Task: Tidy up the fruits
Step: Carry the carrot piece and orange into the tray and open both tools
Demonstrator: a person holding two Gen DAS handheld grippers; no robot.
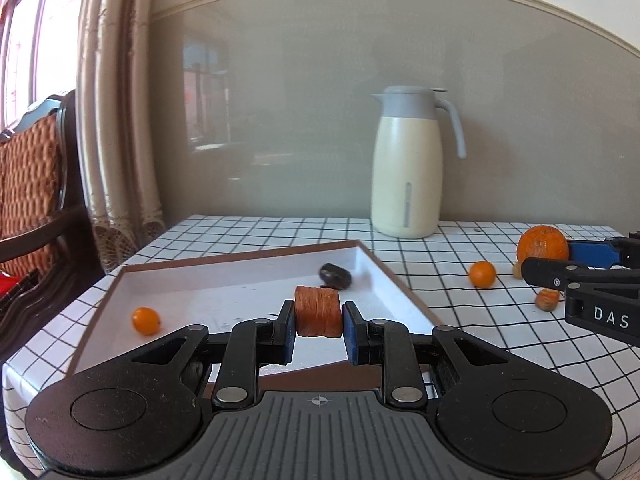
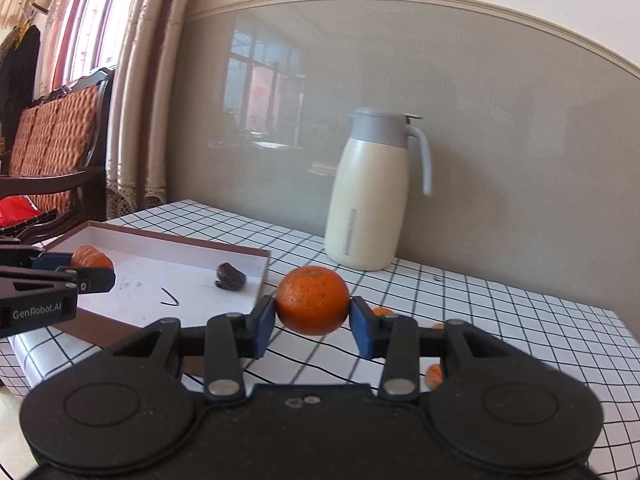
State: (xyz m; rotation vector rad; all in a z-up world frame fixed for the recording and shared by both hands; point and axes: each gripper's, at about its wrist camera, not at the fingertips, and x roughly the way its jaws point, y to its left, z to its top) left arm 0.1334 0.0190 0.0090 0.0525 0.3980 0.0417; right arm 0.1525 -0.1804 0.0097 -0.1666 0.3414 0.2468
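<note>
Left gripper (image 1: 318,322) clamped on a peeled orange tangerine of ribbed segments (image 1: 318,311), held above the near edge of the shallow white brown-rimmed cardboard tray (image 1: 248,259). Right gripper (image 2: 312,322) closed on a round orange whole tangerine (image 2: 312,300), over the black-and-white checked tablecloth (image 1: 440,280) beside the tray's right edge. In the tray: a small orange kumquat (image 1: 145,321) near the left edge, a dark wrinkled fruit (image 1: 335,275) toward the far right corner. Cream and grey thermos jug (image 1: 408,168) at the table's far edge.

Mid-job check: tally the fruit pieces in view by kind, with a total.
Large orange: 1
Ridged orange piece: 1
Small orange-to-tan fruits: 4, the last partly hidden
Dark piece: 1
Total: 7
</note>
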